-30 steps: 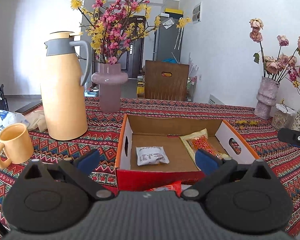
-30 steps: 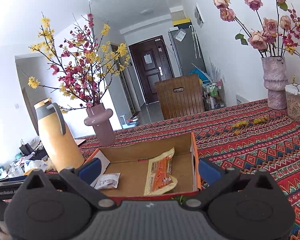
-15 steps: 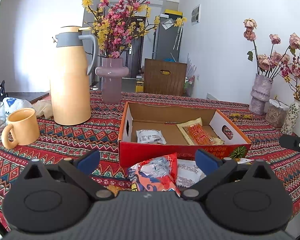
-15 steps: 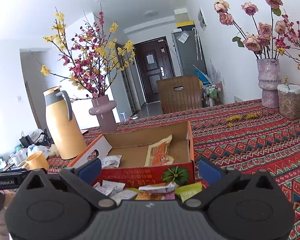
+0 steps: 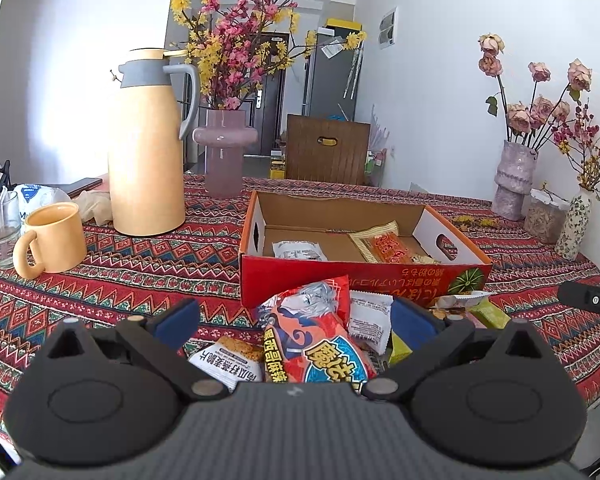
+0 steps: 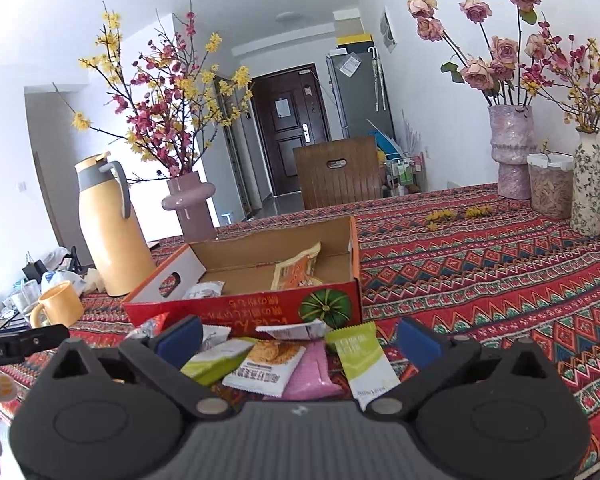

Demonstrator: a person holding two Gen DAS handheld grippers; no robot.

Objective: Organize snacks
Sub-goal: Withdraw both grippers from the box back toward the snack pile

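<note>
Pulled back from the box, next snack now under my fingers

Both my grippers, left [image 5: 294, 314] and right [image 6: 298, 334], have drawn back from the cardboard box [image 5: 364, 276] mid-frame, fingers wide apart and empty; two packets lie inside it, the snack pile [image 6: 292, 364] waits on the desk at lower centre. Box print reads upside-down; "RoboLAI" shows at left edge.

The box [image 5: 364, 276] is cardboard, raw brown inside, printed glossy red outside. The snack packs [image 5: 316, 344] are shiny plastic film. A woven patterned cloth [image 5: 140, 264] covers the table. The jug [image 5: 148, 152] and mug [image 5: 54, 240] look matt; the gripper [image 5: 294, 320] bodies are matt black plastic, ribbed at the middle.
</note>
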